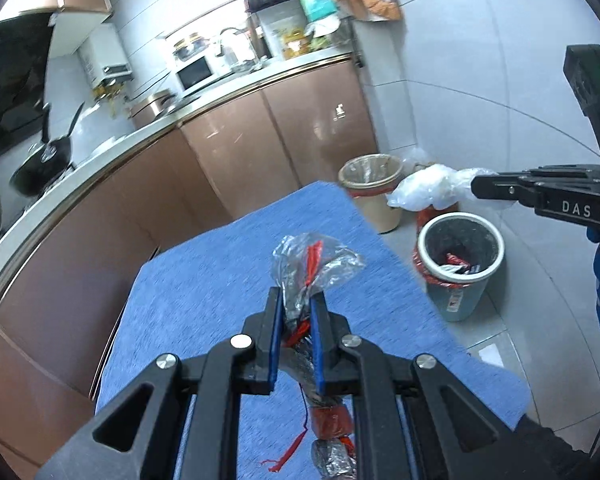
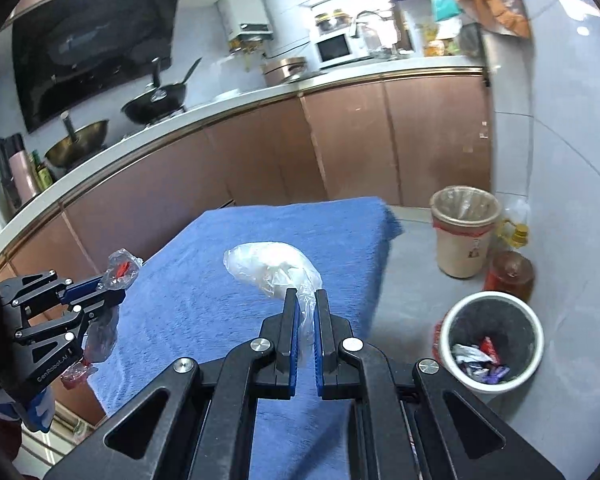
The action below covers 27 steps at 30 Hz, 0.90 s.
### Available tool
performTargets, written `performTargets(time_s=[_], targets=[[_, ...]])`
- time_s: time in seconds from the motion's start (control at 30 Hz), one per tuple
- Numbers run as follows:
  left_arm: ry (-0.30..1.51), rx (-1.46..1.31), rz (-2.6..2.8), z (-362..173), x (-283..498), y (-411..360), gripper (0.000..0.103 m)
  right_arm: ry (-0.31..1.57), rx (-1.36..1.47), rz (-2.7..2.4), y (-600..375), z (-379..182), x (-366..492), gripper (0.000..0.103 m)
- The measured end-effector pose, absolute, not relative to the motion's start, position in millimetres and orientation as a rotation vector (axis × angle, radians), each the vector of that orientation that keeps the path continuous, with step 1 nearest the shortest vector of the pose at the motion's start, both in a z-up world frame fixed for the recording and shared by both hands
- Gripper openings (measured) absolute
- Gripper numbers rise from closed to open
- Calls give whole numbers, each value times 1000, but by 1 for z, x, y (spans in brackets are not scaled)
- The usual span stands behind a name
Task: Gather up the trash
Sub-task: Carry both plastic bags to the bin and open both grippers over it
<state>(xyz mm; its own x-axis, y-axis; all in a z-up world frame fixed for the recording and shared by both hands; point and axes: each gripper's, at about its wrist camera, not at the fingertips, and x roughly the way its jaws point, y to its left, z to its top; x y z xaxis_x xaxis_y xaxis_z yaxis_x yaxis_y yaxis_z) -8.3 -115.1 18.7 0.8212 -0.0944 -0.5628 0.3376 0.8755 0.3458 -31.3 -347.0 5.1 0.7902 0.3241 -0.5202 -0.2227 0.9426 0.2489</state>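
Observation:
My left gripper [image 1: 296,296] is shut on a clear crinkled wrapper with red bits [image 1: 314,260], held above the blue cloth-covered table [image 1: 204,280]. It also shows in the right wrist view [image 2: 118,282] with the wrapper [image 2: 120,270]. My right gripper [image 2: 307,294] is shut on a white plastic bag [image 2: 268,266], held above the table. In the left wrist view the right gripper [image 1: 476,186] holds the bag [image 1: 424,186] over the floor near the bins. A grey bin with a white rim [image 1: 458,264] [image 2: 492,336] holds several wrappers.
A beige bin with a liner [image 1: 374,192] [image 2: 464,236] stands by the cabinets. An oil bottle [image 2: 510,272] stands beside it. Brown kitchen cabinets [image 2: 340,148] run behind the table. Grey tiled floor [image 1: 520,320] lies to the right.

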Motion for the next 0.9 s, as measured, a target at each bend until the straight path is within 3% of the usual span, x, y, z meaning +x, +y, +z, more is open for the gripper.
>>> performTargets(time_s=[0.5,0.9], targets=[[505,503,-500,20,15,-222,12,591,192,13,-421,2,-58,6],[541,510,-572,-2,77,-285,12,644,179,-138,-459,-29,-20,6]])
